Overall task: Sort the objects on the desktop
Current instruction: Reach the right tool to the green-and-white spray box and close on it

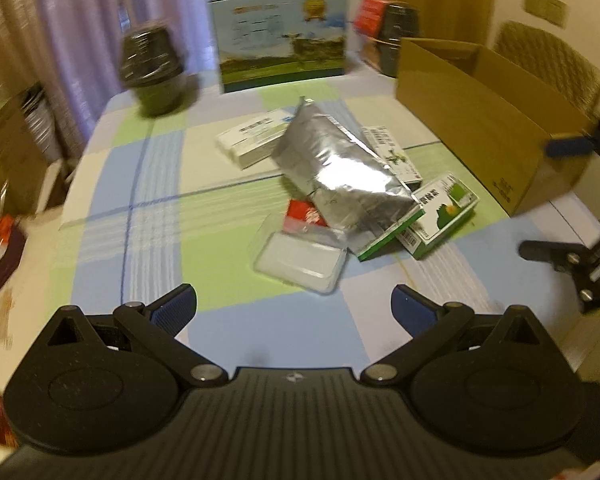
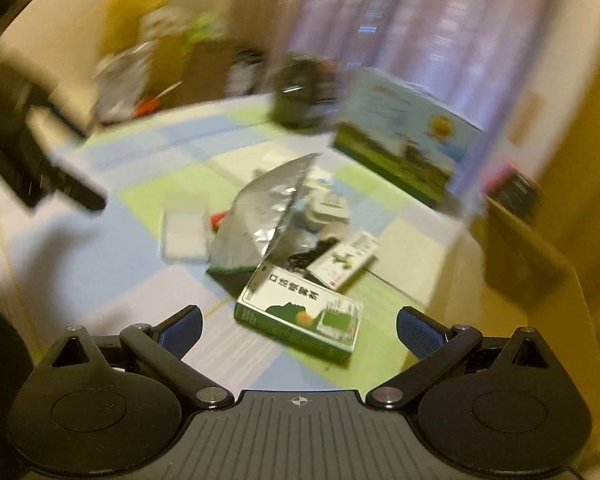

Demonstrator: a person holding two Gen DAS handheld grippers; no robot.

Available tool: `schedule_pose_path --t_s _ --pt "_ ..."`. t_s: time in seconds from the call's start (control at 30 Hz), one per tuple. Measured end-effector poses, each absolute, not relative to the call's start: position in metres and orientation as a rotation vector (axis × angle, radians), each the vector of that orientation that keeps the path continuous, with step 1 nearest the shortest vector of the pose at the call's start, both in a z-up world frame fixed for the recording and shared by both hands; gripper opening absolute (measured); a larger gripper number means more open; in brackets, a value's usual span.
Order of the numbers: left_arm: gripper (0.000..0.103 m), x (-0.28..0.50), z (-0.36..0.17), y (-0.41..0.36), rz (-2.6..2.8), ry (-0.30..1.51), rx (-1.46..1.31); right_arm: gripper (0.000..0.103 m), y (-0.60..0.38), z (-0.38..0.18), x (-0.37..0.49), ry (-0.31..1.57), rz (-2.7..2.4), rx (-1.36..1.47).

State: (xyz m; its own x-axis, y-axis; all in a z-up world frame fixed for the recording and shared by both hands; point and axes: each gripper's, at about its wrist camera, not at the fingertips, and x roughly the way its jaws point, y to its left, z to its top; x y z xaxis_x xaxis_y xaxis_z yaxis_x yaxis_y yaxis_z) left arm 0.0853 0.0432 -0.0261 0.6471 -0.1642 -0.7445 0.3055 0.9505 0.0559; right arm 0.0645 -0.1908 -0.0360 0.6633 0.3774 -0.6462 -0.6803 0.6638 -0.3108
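A heap of small items lies mid-table: a crumpled silver foil pouch (image 1: 336, 168) (image 2: 260, 216) on top, a clear plastic case (image 1: 300, 260) (image 2: 182, 236) with a red packet (image 1: 304, 214) behind it, green-and-white boxes (image 1: 440, 216) (image 2: 300, 320), a white box (image 1: 252, 142), and a white leaflet box (image 2: 346, 260). My left gripper (image 1: 294, 306) hovers open in front of the clear case, nothing between its fingers. My right gripper (image 2: 298, 326) stands open just short of the nearest green box. In the left wrist view the right gripper (image 1: 572, 200) shows at the right edge.
An open cardboard box (image 1: 480, 120) (image 2: 520, 248) stands on the table's right side. At the back are a blue-green carton with a handle (image 1: 284, 36) (image 2: 404, 140), a dark wrapped pot (image 1: 152, 68) (image 2: 296, 92) and red-black packages (image 1: 388, 28). A wicker chair (image 1: 552, 64) sits behind the box.
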Motion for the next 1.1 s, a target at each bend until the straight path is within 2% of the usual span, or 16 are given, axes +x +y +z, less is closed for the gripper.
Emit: schedule_pose_path --t_s 0.17,0.33,0.57,0.7,0.87,0.93,0.97,1.1 --pt "0.102 0.109 -0.036 0.037 -0.392 0.802 0.336 0.100 -0.177 -0.056 0.097 0.608 0.791 -0.773" --pt "0.102 0.132 -0.057 0.034 -0.481 0.824 0.440 0.092 -0.159 -0.082 0.123 0.672 0.870 -0.956" --pt "0.102 0.157 -0.087 0.032 -0.542 0.867 0.490 0.091 -0.142 -0.107 0.156 0.747 0.930 -1.130" --pt "0.102 0.167 -0.095 0.032 -0.559 0.862 0.475 0.084 -0.135 -0.118 0.175 0.818 0.946 -1.155" --pt "0.102 0.179 -0.103 0.034 -0.576 0.867 0.436 0.070 -0.132 -0.120 0.181 0.883 0.913 -1.116" --pt "0.102 0.183 -0.106 0.034 -0.575 0.872 0.423 0.055 -0.133 -0.114 0.180 0.909 0.888 -1.055" --pt "0.102 0.185 -0.108 0.033 -0.578 0.876 0.417 0.052 -0.134 -0.110 0.180 0.931 0.863 -1.011" --pt "0.101 0.187 -0.114 0.029 -0.563 0.888 0.419 0.020 -0.147 -0.093 0.186 1.043 0.767 -0.732"
